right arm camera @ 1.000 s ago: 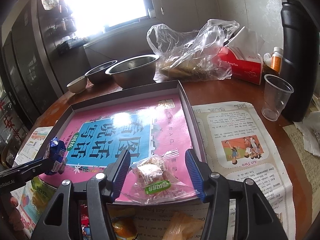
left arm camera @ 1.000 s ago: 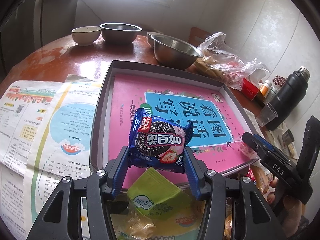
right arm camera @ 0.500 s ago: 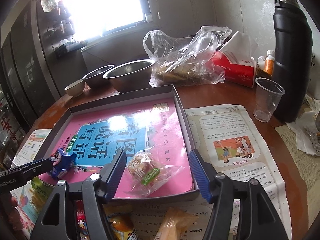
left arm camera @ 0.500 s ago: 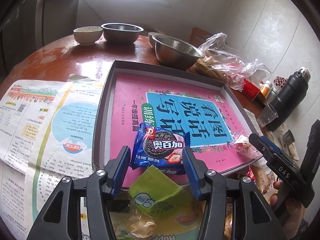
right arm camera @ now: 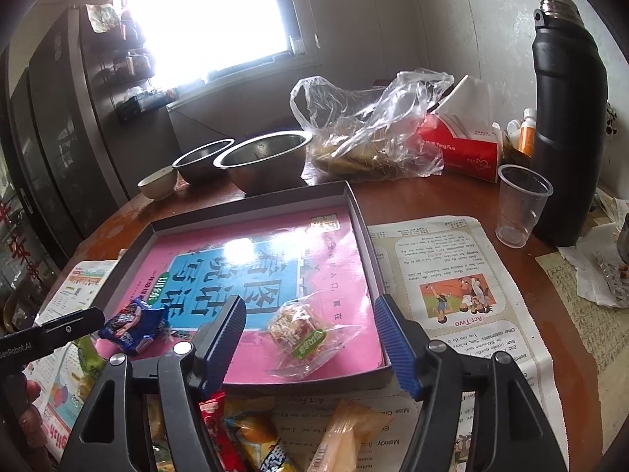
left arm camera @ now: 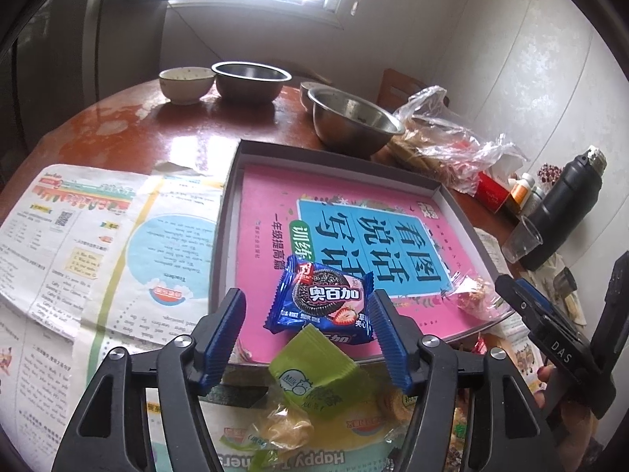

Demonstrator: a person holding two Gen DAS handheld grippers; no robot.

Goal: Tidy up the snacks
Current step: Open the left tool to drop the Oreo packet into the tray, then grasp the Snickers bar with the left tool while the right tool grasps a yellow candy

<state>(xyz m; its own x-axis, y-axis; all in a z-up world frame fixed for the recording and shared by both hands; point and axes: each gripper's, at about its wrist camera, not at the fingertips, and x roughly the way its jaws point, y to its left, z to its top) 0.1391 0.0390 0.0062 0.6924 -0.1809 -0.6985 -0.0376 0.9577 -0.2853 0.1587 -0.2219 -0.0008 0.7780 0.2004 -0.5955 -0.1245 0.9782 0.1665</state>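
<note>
A grey shallow box (left arm camera: 232, 181) lined with a pink book cover sits on the round table. A blue cookie packet (left arm camera: 320, 301) lies in its near part, between the open fingers of my left gripper (left arm camera: 308, 334), not gripped. It also shows in the right wrist view (right arm camera: 131, 324). A clear-wrapped snack (right arm camera: 300, 332) lies in the box near its front right corner, between the open fingers of my right gripper (right arm camera: 310, 344). It also shows in the left wrist view (left arm camera: 473, 289). A green milk packet (left arm camera: 314, 379) and other loose snacks (right arm camera: 251, 436) lie under the grippers.
Steel bowls (left arm camera: 352, 122) and a ceramic bowl (left arm camera: 186, 84) stand behind the box. A plastic bag (right arm camera: 369, 129), red tissue box (right arm camera: 462, 149), plastic cup (right arm camera: 521, 204) and black flask (right arm camera: 566, 137) stand at the right. Newspaper sheets (left arm camera: 98, 244) flank the box.
My left gripper lowered the blue cookie packet into the box, opened and let it go. My right gripper drew back from the clear-wrapped snack lying in the box.
</note>
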